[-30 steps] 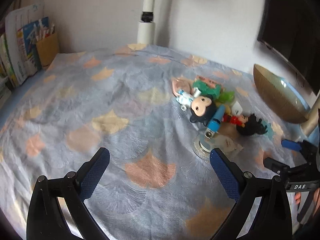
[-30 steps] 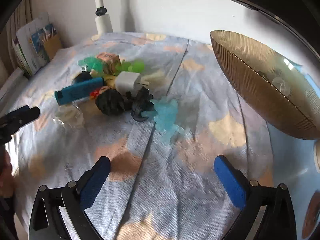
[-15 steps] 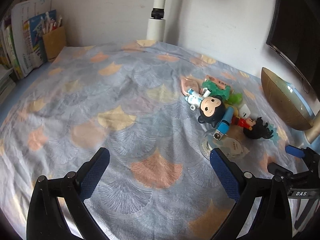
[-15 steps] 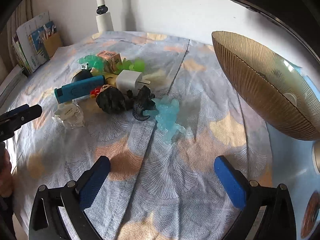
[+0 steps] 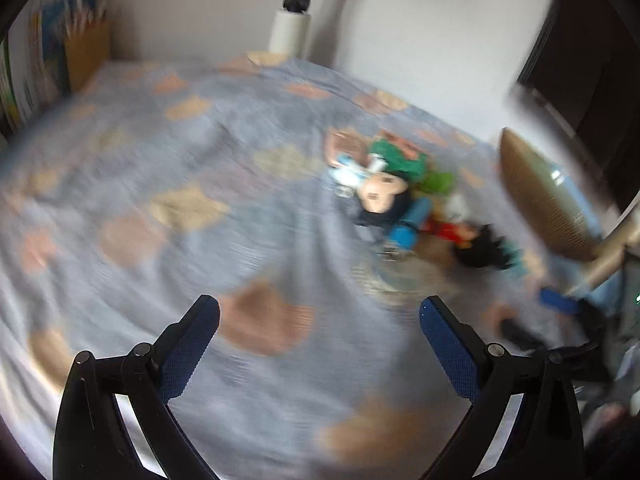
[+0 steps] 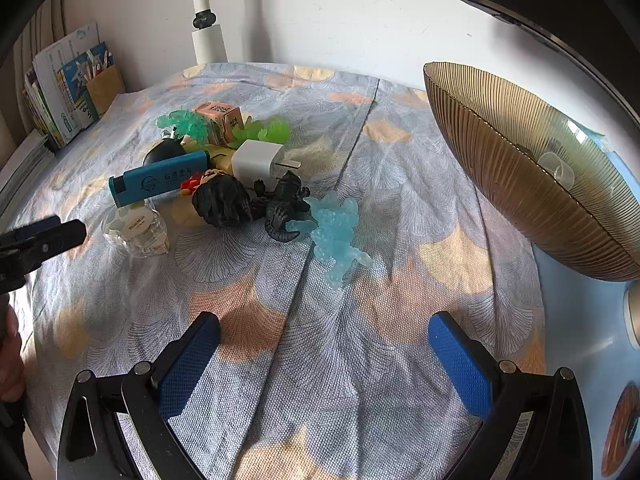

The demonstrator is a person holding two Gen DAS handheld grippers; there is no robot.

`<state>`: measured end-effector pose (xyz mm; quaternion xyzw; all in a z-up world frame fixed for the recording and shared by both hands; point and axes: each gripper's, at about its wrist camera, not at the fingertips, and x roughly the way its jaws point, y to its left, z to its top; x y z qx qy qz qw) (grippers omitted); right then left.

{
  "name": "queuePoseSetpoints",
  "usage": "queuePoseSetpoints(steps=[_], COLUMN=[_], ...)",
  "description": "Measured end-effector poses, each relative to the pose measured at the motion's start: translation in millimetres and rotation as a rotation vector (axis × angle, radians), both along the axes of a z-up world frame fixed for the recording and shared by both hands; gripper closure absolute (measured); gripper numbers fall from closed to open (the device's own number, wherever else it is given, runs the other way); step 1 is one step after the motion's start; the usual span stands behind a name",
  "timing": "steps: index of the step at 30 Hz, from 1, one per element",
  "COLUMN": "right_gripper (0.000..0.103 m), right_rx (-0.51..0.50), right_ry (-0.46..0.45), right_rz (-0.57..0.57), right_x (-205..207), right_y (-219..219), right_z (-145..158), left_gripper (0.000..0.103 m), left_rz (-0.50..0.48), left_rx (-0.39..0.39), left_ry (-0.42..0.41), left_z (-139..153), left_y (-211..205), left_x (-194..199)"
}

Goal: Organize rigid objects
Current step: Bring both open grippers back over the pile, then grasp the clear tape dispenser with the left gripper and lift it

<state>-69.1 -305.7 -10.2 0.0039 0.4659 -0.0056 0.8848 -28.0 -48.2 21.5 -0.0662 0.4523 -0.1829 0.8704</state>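
Observation:
A heap of small toys lies on the patterned cloth: a pale blue translucent figure, a black dragon figure, a black-haired doll head, a blue lighter, a white charger, green figures and a clear little bottle. A ribbed amber bowl stands to the right. My right gripper is open, hovering short of the blue figure. My left gripper is open too, well short of the blurred heap. Its fingertips show at the left edge of the right wrist view.
Books and a brown pencil holder stand at the back left corner. A white pole rises at the back wall. A dark monitor hangs above the bowl. Bare cloth stretches left of the heap.
The left wrist view has swung and is now blurred by motion, with the heap shifted slightly. The right gripper has edged closer to the toys. Both stay open.

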Motion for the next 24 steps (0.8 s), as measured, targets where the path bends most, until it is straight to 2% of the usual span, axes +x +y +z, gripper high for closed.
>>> queuePoseSetpoints(steps=[3,6,10,13,14,16,17,20,22,24], right_gripper=[0.000,0.000,0.000,0.000,0.000,0.000,0.000,0.000,0.000,0.000], right_rx=[0.000,0.000,0.000,0.000,0.000,0.001,0.002,0.002,0.005,0.005], right_ry=[0.000,0.001,0.001,0.001,0.001,0.001,0.002,0.034,0.089,0.105], right_rz=[0.000,0.000,0.000,0.000,0.001,0.000,-0.004,0.004,0.016,0.027], right_x=[0,0,1,0,1,0,0,-5,-7,-9], right_y=[0,0,0,-1,0,-1,-1,1,2,2], right_z=[0,1,1,1,1,1,1,4,6,8], left_gripper=[0.003,0.003,0.010,0.014,0.016,0.033,0.037,0.037,0.037,0.037], left_rz=[-0.029,0.006,0.075,0.049,0.037,-0.008,-0.033,-0.108,-0.120,-0.115], left_rx=[-0.012,0.089,0.119,0.148,0.145,0.132,0.120,0.109,0.119,0.119], left_ry=[0.030,-0.005,-0.001,-0.011,-0.020,-0.021,-0.015,0.011,0.016,0.020], left_z=[-2,-2,-7,-9,-10,-9,-8,-6,-6,-6], left_y=[-30,-59,-66,-70,-70,-66,-62,-42,-25,-8], left_x=[1,4,18,20,18,15,12,3,-2,-5])
